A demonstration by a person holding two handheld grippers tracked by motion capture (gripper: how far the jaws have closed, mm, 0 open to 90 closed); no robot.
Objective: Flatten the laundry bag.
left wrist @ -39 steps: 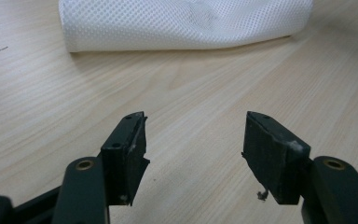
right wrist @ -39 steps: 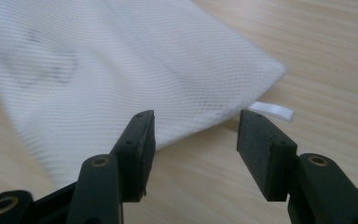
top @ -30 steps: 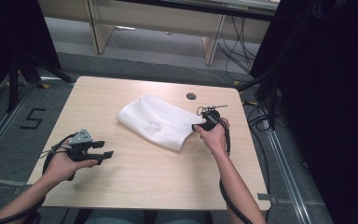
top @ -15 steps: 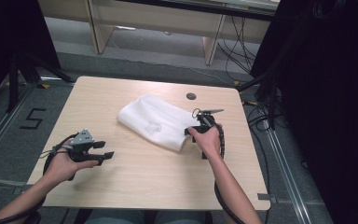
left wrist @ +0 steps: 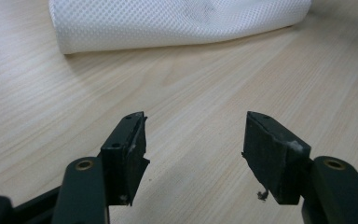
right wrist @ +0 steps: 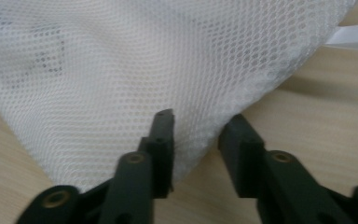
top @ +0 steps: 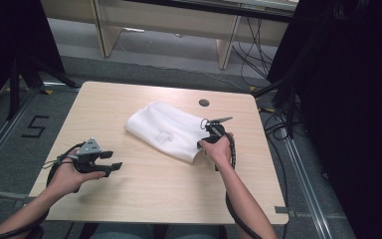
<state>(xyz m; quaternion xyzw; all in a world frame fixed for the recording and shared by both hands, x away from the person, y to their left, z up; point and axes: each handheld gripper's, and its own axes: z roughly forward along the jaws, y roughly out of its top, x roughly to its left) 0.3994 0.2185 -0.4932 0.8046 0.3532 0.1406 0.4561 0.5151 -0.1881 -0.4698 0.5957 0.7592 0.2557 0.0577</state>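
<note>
Right Jaws Closing on the Mesh Cloth Edge

Now the right gripper (right wrist: 196, 133) has its two black jaws set astride the near edge of the white mesh cloth (right wrist: 135, 70); the jaws have just been closing, a fold of mesh lies between them, and a narrow gap remains on the right-hand pad, so whether the pads already press on the fabric cannot be told. Beyond the fingertips the mesh spreads away over the wooden table (right wrist: 317, 116), with a white strip just past its far corner. Seen from the high view, the right gripper (top: 206, 142) sits at the right end of the cloth (top: 166, 130), the right hand (top: 218, 149) behind it. The left gripper (left wrist: 193, 140) stands wide open and holds nothing; bare tabletop lies between its pads, and the cloth (left wrist: 168, 21) rests well ahead of them. From above, the left gripper (top: 110, 162) hovers apart from the cloth, near the table's (top: 154, 189) left side.
</note>
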